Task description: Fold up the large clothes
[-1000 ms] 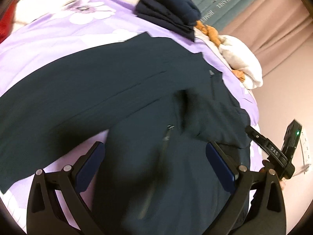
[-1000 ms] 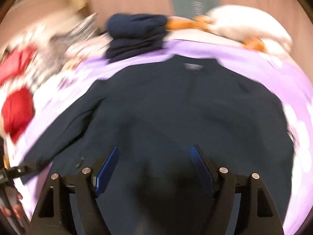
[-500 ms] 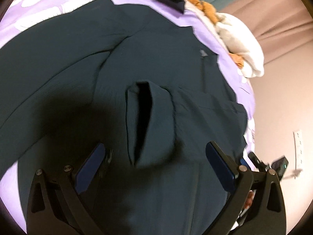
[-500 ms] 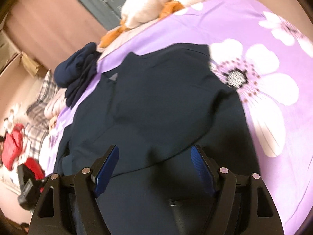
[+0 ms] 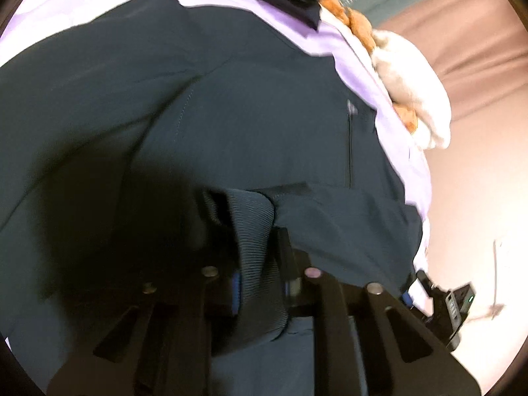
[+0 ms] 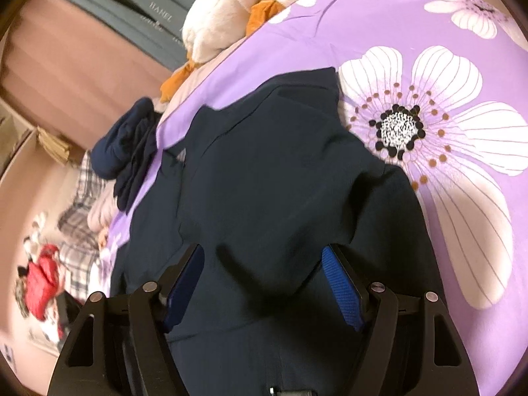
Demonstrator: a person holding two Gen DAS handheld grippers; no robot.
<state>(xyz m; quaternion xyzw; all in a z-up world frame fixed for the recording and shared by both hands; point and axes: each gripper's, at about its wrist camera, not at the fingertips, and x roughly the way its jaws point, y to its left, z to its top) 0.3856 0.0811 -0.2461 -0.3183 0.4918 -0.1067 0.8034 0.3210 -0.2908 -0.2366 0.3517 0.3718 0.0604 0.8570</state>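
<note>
A large dark navy jacket of smooth woven cloth (image 6: 270, 178) lies spread on a purple bedsheet printed with big white flowers (image 6: 429, 125), and everything else is placed from it. The left gripper (image 5: 260, 283) has its jaws closed tight on a ribbed cuff of the jacket (image 5: 257, 244), which bunches up between the black fingers near the jacket's lower part. The right gripper (image 6: 264, 290) hovers over the jacket's near edge with its blue-padded jaws standing apart; dark cloth lies between them, but the pads do not press it.

Beyond the jacket's collar sits a folded pile of dark blue clothes (image 6: 128, 151). Beside that, further along the bed edge, rests a white and orange plush toy (image 6: 237, 10) (soft, lying on its side). Behind it hang pink and grey-green curtains (image 6: 109, 3). Past the pile, plaid fabric (image 6: 79, 217) and something red (image 6: 43, 277) lie blurred.
</note>
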